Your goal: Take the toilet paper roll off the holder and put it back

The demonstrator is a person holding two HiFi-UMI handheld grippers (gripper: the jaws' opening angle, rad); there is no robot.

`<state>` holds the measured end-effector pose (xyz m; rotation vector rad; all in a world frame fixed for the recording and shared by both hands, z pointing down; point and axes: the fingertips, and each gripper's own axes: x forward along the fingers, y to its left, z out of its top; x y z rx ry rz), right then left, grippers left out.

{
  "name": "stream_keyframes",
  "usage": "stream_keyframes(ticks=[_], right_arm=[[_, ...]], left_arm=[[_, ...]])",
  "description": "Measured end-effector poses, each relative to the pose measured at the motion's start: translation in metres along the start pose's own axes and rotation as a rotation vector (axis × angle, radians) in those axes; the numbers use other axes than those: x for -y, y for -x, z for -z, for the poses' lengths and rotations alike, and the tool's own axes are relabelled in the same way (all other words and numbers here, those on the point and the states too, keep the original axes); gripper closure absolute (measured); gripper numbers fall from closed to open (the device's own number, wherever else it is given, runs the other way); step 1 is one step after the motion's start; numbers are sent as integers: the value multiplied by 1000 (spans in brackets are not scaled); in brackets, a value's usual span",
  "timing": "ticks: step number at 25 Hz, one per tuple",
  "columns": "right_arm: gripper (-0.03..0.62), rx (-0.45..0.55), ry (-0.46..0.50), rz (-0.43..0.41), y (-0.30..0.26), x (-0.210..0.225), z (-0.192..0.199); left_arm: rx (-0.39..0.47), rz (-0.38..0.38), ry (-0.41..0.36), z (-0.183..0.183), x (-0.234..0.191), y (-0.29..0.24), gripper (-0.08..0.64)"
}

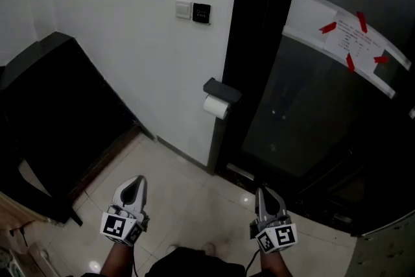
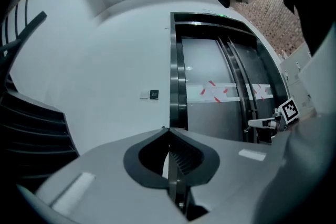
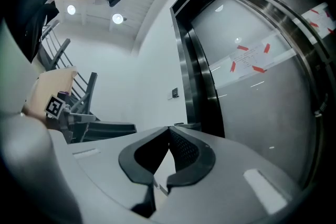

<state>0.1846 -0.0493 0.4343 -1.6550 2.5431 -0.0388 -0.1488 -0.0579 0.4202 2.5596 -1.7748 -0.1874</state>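
Note:
A white toilet paper roll (image 1: 216, 106) hangs under a black holder (image 1: 222, 90) on the wall's corner beside a dark door frame. Both grippers are low over the tiled floor, well short of the roll and pointing toward it. My left gripper (image 1: 134, 186) is shut, its tips meeting with nothing between them (image 2: 167, 129). My right gripper (image 1: 262, 194) is likewise shut and empty (image 3: 168, 128), with the holder's dark cover (image 3: 187, 125) just beyond its tips. Each gripper shows at the edge of the other's view: the right gripper (image 2: 268, 122) and the left gripper (image 3: 68, 113).
A switch panel (image 1: 193, 11) sits on the white wall above the holder. Dark lift doors (image 1: 311, 107) with a taped paper notice (image 1: 356, 42) fill the right. A black staircase (image 1: 58, 113) stands at the left. Pale floor tiles (image 1: 188, 198) lie between.

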Motion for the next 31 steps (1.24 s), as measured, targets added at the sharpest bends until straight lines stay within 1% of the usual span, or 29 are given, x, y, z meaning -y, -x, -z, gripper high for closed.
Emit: stream_keyframes(ticks=[3,9,14,19,24,28,31], right_arm=[[578,2,-5,2,-6,-8,1],[580,-2,66,-12,-20,-26,1],[580,-15,59,-22,-27,-26,4],[580,-6,67,-32,-36,-29,-1],[580,-15,43,-22,-36,-31,6],[580,-31,-14,-28,-39,-31,13],[580,-42,-17,-42,-43,-33,12]], left_arm=[[-12,1,20,6,-9,4,558],[-15,7,26,16,-23,3,558],[-24,9,40,18,-26,-4,558],[-28,41,30,17,-26,-14,558],[-30,62,-3,21,-28,-15,558],[-33,70,27,17,-26,-17,558],[-34,89,25,14,-25,-19,558]])
